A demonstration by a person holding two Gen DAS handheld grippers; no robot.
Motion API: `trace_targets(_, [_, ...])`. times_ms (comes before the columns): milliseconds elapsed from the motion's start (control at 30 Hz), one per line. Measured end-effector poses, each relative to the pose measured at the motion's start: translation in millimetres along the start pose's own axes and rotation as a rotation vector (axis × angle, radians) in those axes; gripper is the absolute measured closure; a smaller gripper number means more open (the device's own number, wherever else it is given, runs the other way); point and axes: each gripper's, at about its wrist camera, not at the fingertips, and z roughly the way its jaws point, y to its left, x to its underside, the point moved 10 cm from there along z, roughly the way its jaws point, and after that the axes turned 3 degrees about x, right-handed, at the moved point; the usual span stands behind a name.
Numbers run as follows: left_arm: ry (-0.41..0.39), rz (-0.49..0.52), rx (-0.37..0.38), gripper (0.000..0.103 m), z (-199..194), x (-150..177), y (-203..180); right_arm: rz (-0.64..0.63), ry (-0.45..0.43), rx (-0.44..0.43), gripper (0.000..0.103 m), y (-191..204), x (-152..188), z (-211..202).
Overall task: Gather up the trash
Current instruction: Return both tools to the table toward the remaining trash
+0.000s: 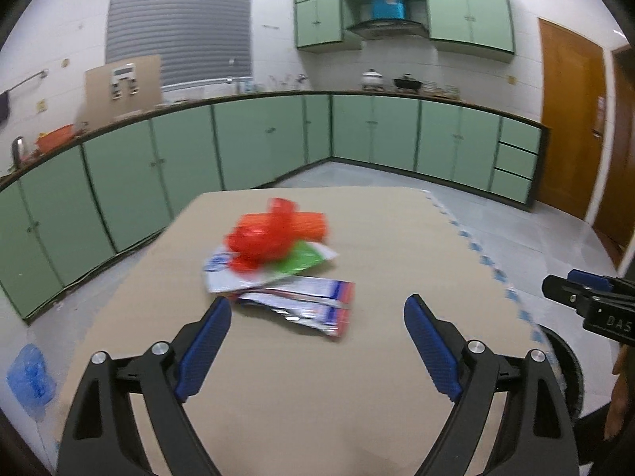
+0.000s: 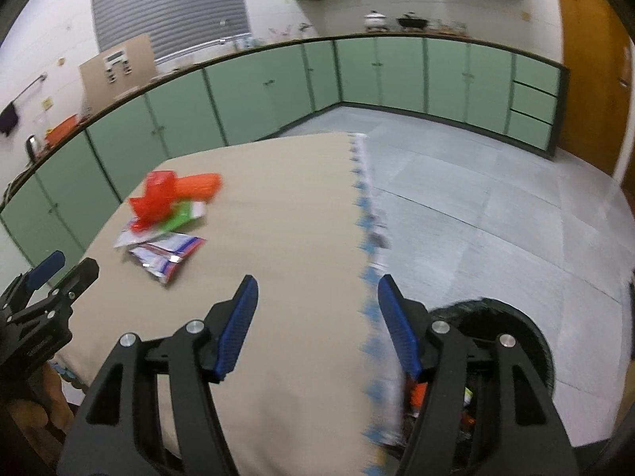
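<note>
On the beige table [image 1: 317, 377], toward its far left part, 1 loose pile of trash [image 1: 278, 261] is recorded: a crumpled red plastic wrapper [image 1: 262, 240] and an orange ribbed piece [image 1: 307, 224] on top, a green-and-white packet [image 1: 309, 256] beneath them, and 2 flat white packets with red and blue print [image 1: 305, 305] nearest the camera. All items are blurred; print cannot be read.

Left gripper [image 1: 317, 341]: jaws are held wide apart with nothing between them; the pile lies just beyond the fingertips, untouched. Right gripper [image 2: 315, 327]: jaws are apart and empty, with bare table and its right edge seen between them; the pile is well to their left.

Shown by the left wrist view only: wall cupboards with a blue container [image 1: 388, 4] above the range hood, a blue plastic bag [image 1: 29, 375] on the floor at lower left, and the right gripper entering at the right edge.

Shown by the right wrist view only: a round black bin [image 2: 528, 337] beside the table's right edge, partly hidden behind the right finger, with orange and other scraps visible inside; the patterned blue-and-white table edging [image 2: 367, 238]; a wide stretch of grey floor [image 2: 496, 218]; the left gripper and the hand [image 2: 35, 412] holding it at lower left.

Common to both views: green base cupboards [image 1: 254, 142], 1 shuttered window [image 1: 178, 23], and a wooden door [image 1: 571, 119].
</note>
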Motion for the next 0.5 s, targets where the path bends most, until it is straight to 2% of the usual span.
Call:
trace_targets(233, [-0.008, -0.025, -0.076, 0.016, 8.3, 2.0, 61.8, -0.041, -0.006, -0.053, 0.041, 51.6, -17.4, 19.4])
trace_targets(500, [-0.017, -0.035, -0.087, 0.016, 18.2, 1.8, 102.1, -0.079, 0.002, -0.088, 0.041, 101.3, -33.9, 56.9])
